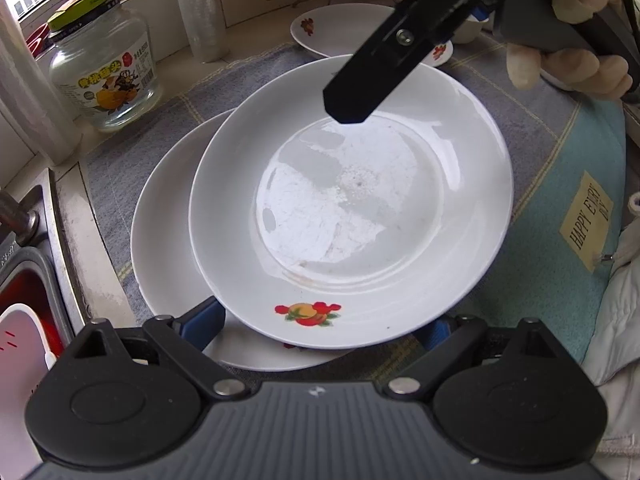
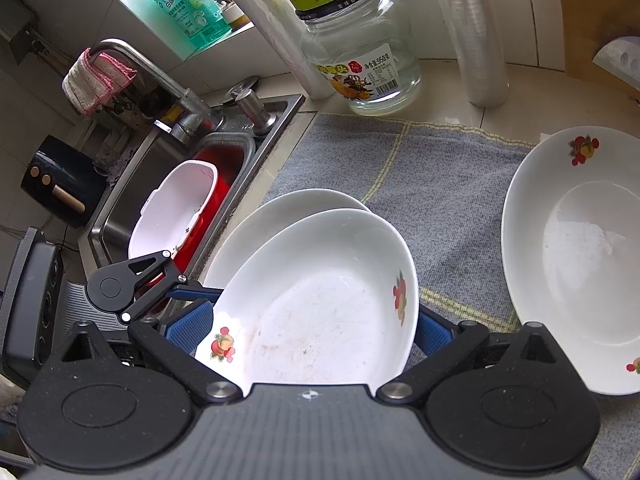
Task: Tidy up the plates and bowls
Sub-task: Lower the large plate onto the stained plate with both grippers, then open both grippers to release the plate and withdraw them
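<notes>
Blue pads of my left tongs spread apart, straddling the top plate at center frame, stacked on another plate over the grey towel, while my right tongs clamp its opposite rim.

top plate overlaps lower plate on cloth; jar behind-left; third plate behind.

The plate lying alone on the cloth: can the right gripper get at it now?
Probably not yet: the right gripper straddles the top plate of the stack. Otherwise the lone plate lies uncovered, its way free.
</notes>
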Motion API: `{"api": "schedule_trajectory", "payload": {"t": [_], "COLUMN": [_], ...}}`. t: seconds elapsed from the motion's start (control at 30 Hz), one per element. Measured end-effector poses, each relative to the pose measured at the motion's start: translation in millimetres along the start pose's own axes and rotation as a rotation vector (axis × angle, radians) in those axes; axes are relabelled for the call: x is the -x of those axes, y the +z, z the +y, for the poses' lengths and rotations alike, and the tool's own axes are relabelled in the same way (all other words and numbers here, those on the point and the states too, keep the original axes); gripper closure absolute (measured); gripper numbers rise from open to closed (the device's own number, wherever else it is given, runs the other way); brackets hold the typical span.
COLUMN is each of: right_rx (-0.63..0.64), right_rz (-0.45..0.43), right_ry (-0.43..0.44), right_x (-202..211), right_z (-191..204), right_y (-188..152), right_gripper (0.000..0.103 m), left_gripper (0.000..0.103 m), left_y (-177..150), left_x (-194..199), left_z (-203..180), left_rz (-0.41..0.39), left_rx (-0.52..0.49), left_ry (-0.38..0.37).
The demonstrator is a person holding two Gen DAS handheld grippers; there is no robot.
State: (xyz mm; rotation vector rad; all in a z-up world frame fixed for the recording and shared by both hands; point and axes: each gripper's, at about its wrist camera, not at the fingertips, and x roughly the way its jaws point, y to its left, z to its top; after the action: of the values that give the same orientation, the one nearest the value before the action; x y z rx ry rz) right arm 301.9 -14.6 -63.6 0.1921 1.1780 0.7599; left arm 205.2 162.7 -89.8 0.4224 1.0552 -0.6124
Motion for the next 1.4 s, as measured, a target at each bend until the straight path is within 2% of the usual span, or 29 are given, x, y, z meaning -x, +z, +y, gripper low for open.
{"api": "schedule_trajectory", "payload": {"t": [0.43,0.8,1.4], "right_rx": [0.012,0.126,0.19], "right_rz": [-0.005,0.004,0.006], "right_ry": [-0.009,-0.106,-0.177], "right_x": [2,-6,-19], "right_z": [2,22,29], "right_y": [-3,-10,-8], "right_gripper": [0.0,0.0,0.0], "left_gripper": [0.007,0.006,0.003], "left_y": [-4,-11,-14], "left_x": [11,19,19], "left_z": [-6,-7,-5], "left_rz": [-0.024,-0.049,-0.066], "left_rx": [0.02,0.048,0.046], "left_ry": [0.019,0.034,0.056]}}
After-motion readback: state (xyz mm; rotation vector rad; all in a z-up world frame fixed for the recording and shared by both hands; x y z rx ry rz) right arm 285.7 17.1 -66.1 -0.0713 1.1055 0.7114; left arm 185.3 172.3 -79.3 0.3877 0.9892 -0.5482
